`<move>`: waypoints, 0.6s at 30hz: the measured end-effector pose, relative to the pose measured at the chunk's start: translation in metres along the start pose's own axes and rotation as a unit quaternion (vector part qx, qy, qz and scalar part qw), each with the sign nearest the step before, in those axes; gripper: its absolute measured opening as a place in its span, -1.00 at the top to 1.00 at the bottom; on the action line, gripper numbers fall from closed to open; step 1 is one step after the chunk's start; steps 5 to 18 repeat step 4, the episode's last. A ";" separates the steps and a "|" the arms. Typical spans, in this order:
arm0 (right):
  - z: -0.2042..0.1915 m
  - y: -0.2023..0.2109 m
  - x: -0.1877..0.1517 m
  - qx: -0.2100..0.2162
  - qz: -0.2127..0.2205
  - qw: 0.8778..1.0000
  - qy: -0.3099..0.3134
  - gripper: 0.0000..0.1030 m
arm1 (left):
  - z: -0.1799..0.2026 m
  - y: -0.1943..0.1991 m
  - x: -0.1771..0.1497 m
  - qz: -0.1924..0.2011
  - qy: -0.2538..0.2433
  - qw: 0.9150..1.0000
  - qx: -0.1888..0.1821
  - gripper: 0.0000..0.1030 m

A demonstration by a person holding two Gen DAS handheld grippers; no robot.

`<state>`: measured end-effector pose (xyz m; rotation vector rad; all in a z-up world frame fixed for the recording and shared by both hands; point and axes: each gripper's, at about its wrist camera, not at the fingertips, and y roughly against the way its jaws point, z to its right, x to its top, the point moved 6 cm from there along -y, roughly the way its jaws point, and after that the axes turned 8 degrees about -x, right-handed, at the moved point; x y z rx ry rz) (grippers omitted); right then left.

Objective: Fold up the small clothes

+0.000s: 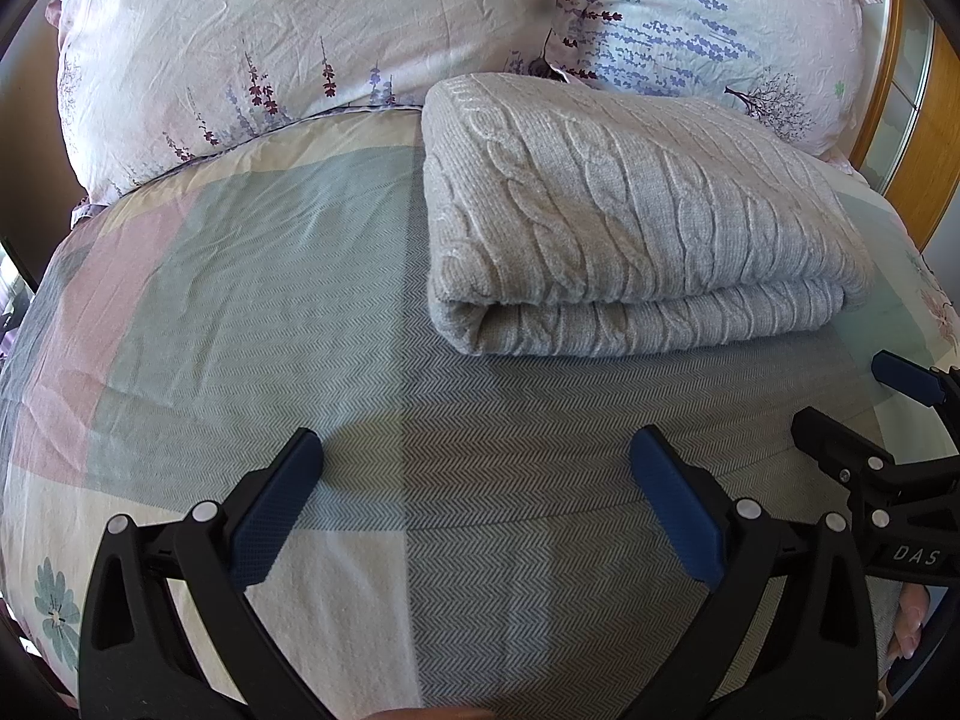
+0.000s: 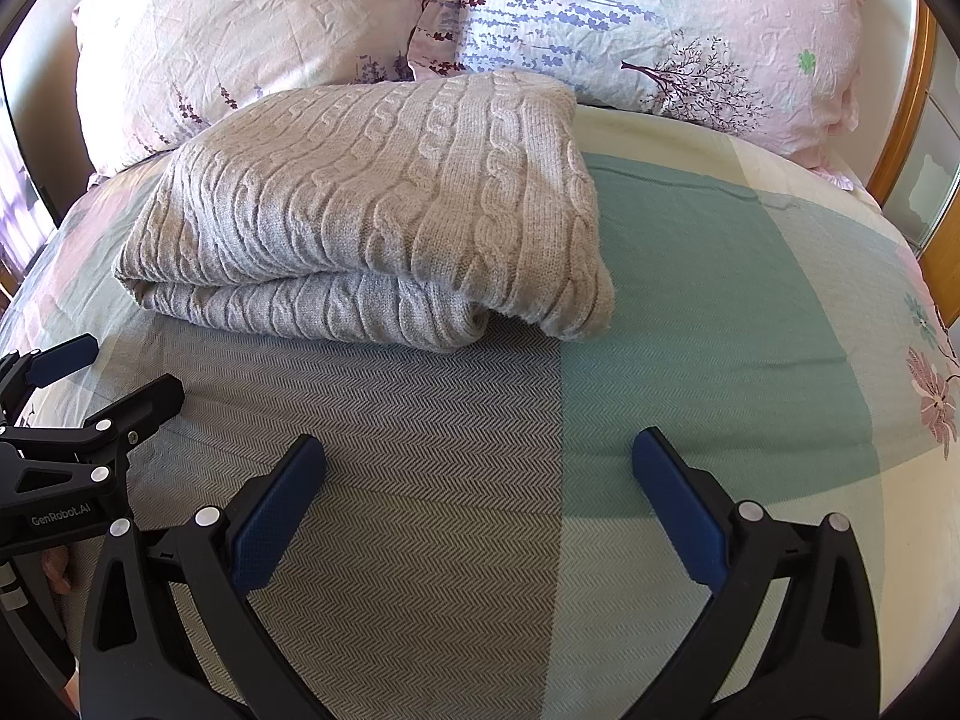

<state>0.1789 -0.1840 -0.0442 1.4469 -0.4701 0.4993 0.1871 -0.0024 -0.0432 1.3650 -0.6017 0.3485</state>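
Note:
A grey cable-knit sweater (image 1: pixel 630 216) lies folded in a thick rectangle on the patchwork bedspread (image 1: pixel 252 276), its rolled fold facing me. It also shows in the right wrist view (image 2: pixel 372 210). My left gripper (image 1: pixel 474 462) is open and empty, hovering over the bedspread short of the sweater's near left corner. My right gripper (image 2: pixel 480 462) is open and empty, short of the sweater's near right corner. Each gripper shows at the edge of the other's view, the right one (image 1: pixel 840 402) and the left one (image 2: pixel 114 372).
Two floral pillows (image 1: pixel 288 42) (image 1: pixel 720 30) lean behind the sweater at the bed's head. A wooden bed frame (image 2: pixel 906 120) curves along the right side. The bedspread (image 2: pixel 720 300) lies flat on both sides of the sweater.

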 end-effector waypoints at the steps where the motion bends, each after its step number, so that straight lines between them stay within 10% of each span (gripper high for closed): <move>1: 0.000 0.000 0.000 0.000 0.000 1.000 0.000 -0.97 | 0.000 0.000 0.000 0.000 0.000 1.000 0.000 -0.97; 18: 0.000 0.000 0.000 0.000 0.000 1.000 0.000 -0.97 | 0.000 0.000 0.000 0.000 0.000 1.000 0.000 -0.97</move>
